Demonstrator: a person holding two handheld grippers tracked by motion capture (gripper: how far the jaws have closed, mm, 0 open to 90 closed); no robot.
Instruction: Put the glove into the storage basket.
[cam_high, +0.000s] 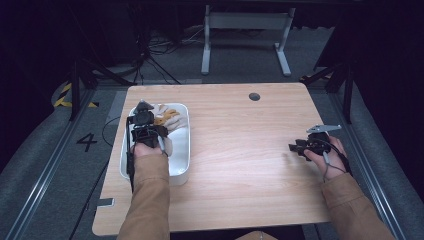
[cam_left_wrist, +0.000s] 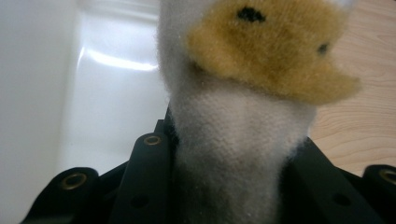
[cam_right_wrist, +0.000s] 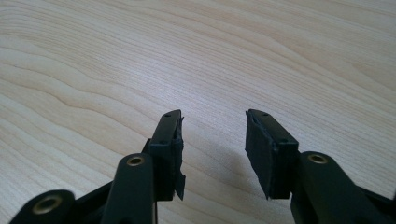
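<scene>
Left claw clamped on plush duck, white neck pinched between jaws, yellow bill above. Duck held over white tray at desk's left side, left claw seen above it. Right claw held apart, nothing between jaws, low over bare wood near desk's right edge.

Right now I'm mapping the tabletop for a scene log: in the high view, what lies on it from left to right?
White tray, with the left gripper holding a plush duck over it → dark round spot on the wooden table → right gripper, open.
</scene>
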